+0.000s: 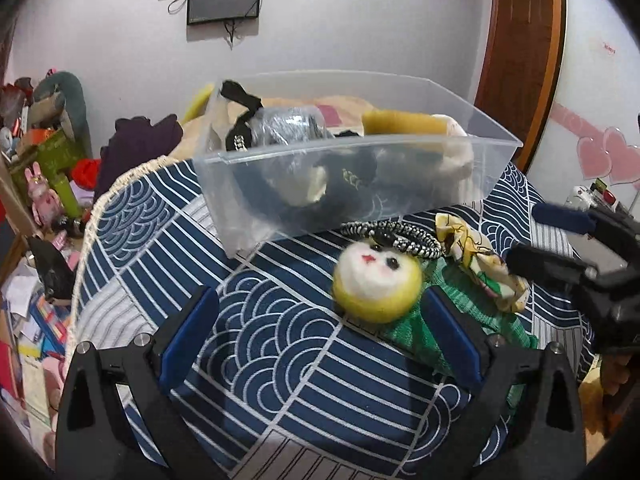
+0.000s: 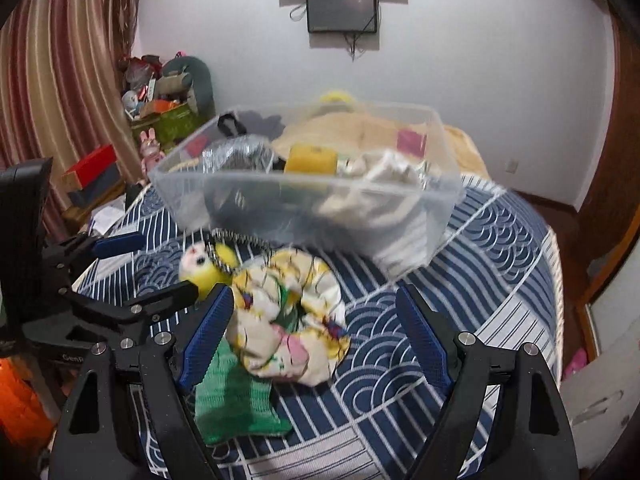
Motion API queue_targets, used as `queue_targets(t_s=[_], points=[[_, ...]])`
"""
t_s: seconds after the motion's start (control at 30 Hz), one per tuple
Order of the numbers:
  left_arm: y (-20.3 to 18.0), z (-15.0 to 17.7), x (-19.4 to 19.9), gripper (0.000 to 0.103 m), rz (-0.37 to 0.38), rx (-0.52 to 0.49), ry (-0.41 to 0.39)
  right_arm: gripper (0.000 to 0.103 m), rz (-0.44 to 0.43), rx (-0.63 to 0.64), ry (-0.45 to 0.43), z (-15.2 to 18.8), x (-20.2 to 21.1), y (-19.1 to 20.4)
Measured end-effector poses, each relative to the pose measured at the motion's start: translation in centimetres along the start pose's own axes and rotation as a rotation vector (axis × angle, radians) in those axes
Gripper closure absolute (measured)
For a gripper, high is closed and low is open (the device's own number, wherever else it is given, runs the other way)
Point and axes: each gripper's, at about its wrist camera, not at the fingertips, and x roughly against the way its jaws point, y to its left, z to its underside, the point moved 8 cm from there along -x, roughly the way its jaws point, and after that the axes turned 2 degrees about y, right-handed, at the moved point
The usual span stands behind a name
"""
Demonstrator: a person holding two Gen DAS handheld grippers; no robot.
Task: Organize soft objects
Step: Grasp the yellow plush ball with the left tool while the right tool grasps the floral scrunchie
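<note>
A clear plastic bin (image 1: 404,184) holding soft items stands on the blue patterned cloth; it also shows in the right wrist view (image 2: 188,196). In front of it lie a yellow-and-white plush face (image 1: 378,286) (image 2: 204,264), a black-and-white hair tie (image 1: 396,236), a floral yellow scrunchie (image 1: 480,260) (image 2: 288,320) and a green knitted piece (image 1: 420,332) (image 2: 236,400). My left gripper (image 1: 320,320) is open, the plush face just inside its right finger. My right gripper (image 2: 316,328) is open, with the scrunchie between its fingers nearer the left one. Each gripper shows in the other's view (image 1: 552,240) (image 2: 132,268).
The round table's cloth (image 1: 280,380) ends in a woven rim at the left (image 1: 92,240). Cluttered toys and boxes (image 1: 44,160) stand to the left, a bed (image 2: 380,128) behind the bin, a wooden door (image 1: 516,48) at the right.
</note>
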Motion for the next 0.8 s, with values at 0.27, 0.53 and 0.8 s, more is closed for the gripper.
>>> queue_targets(t_s=[0.27,0.53,0.8], points=[[-0.5,-0.1,-1.2,0.026,0.096,0.036,0.024,0.028,-0.030,-0.066,0.060,1.6,-2.1,-1.1],[-2.4,-0.1,-2.0,0.043,0.133,0.001,0.030,0.064,-0.057,-0.124,0.079,2.4,-2.3,-2.4],[-3.0,-0.3,-1.9,0.060,0.162,-0.013,0.021,0.090,-0.016,-0.103,0.052,2.2,-1.9,-2.2]])
